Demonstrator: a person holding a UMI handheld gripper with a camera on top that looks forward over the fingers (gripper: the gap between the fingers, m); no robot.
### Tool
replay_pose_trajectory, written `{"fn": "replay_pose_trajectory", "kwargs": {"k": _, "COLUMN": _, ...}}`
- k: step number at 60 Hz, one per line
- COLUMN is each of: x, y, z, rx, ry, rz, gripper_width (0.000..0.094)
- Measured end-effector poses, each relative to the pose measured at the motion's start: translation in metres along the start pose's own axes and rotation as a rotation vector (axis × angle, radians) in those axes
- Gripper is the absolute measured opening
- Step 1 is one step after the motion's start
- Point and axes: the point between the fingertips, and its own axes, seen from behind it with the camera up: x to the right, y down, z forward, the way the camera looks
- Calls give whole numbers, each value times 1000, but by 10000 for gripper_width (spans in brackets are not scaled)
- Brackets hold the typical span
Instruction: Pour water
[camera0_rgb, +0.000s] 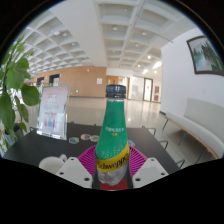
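Note:
A green plastic bottle (113, 135) with a green cap and a yellow label stands upright between my fingers. Its clear lower part sits low between the pink pads (87, 158), which press on it at both sides. My gripper (112, 172) is shut on the bottle and holds it above a dark table (40, 148). The bottle's base is hidden between the fingers.
A white cup (51, 163) sits on the table just left of my left finger. A leafy plant (14, 90) stands at the left, with a clear sign holder (52, 112) beside it. White seats (190, 130) line the right. A long hall lies beyond.

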Motion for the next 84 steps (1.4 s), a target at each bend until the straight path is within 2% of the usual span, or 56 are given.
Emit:
{"fn": "replay_pose_trajectory", "kwargs": {"k": 12, "x": 6, "y": 78, "z": 17, "rx": -93, "ry": -9, "rz": 59, "gripper_width": 405}}
{"fn": "replay_pose_trajectory", "kwargs": {"k": 18, "x": 6, "y": 76, "z": 15, "rx": -39, "ry": -9, "rz": 48, "gripper_width": 445}}
{"fn": "replay_pose_trajectory", "kwargs": {"k": 22, "x": 4, "y": 73, "z": 16, "rx": -36, "ry": -11, "rz": 15, "gripper_width": 534}}
{"fn": "replay_pose_trajectory", "kwargs": {"k": 25, "x": 3, "y": 81, "z": 14, "rx": -75, "ry": -8, "rz": 9, "gripper_width": 589}}
{"fn": "replay_pose_trajectory", "kwargs": {"k": 27, "x": 6, "y": 83, "z": 8, "rx": -101, "ry": -3, "rz": 18, "gripper_width": 681}}
{"fn": "replay_pose_trajectory", "kwargs": {"k": 30, "x": 6, "y": 82, "z": -1, "rx": -117, "ry": 8, "rz": 39, "gripper_width": 875}}
{"fn": "replay_pose_trajectory", "kwargs": {"k": 32, "x": 9, "y": 79, "z": -11, "rx": -123, "ry": 27, "rz": 51, "gripper_width": 837}}
{"fn": "replay_pose_trajectory", "kwargs": {"k": 36, "x": 13, "y": 73, "z": -37, "rx": -130, "ry": 62, "rz": 63, "gripper_width": 869}}
{"fn": "replay_pose_trajectory", "kwargs": {"k": 64, "x": -13, "y": 28, "z": -297, "rx": -136, "ry": 105, "rz": 45, "gripper_width": 859}}
{"fn": "replay_pose_trajectory", "kwargs": {"k": 74, "x": -28, "y": 23, "z": -352, "rx": -134, "ry": 87, "rz": 7, "gripper_width": 860}}
{"fn": "replay_pose_trajectory", "kwargs": {"k": 84, "x": -31, "y": 21, "z": -376, "rx": -126, "ry": 88, "rz": -14, "gripper_width": 858}}
